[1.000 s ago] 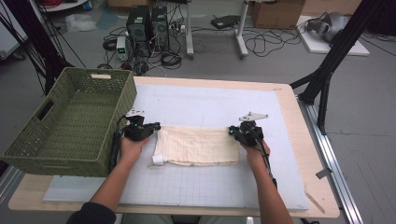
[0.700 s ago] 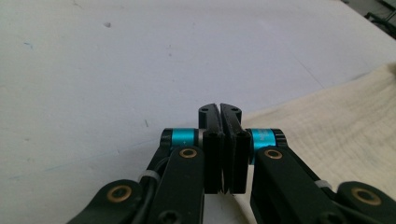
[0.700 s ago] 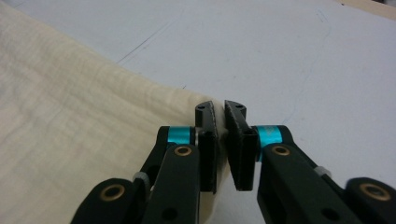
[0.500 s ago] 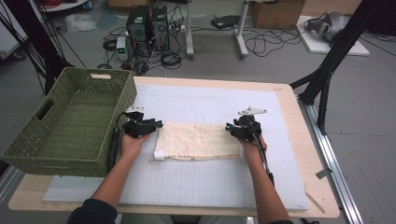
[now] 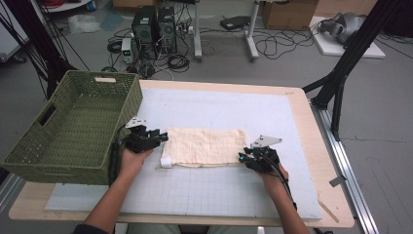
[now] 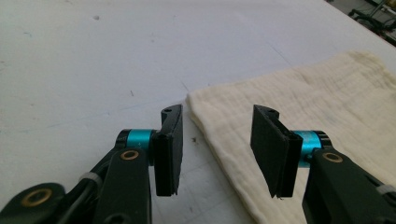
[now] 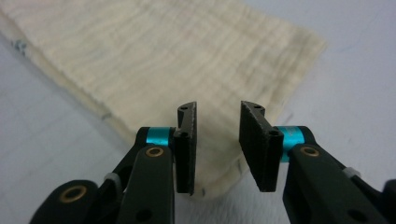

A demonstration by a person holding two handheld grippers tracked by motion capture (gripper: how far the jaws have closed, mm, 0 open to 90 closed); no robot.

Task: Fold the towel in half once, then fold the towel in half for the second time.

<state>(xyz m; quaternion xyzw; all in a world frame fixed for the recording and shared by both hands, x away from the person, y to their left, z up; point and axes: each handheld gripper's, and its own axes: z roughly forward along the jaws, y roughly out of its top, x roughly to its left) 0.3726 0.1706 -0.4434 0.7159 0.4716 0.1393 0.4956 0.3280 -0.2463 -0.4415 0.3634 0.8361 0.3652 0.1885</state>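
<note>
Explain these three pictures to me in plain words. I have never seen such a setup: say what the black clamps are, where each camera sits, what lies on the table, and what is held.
A person sits at a table and holds a hand-worked black clamp in each hand: the left tool and the right tool. The wide picture comes from a fixed camera above that looks down on the table. The other two come from small cameras riding on each tool, looking along its two jaws.

On the white mat lies a folded cream cloth, and a green woven basket stands at the left edge.

Nothing is held. The left tool's jaws have just been opening and stand apart over the cloth's corner. The right tool's jaws have just been closing but show a clear gap above the cloth's other end, not pinching it.
</note>
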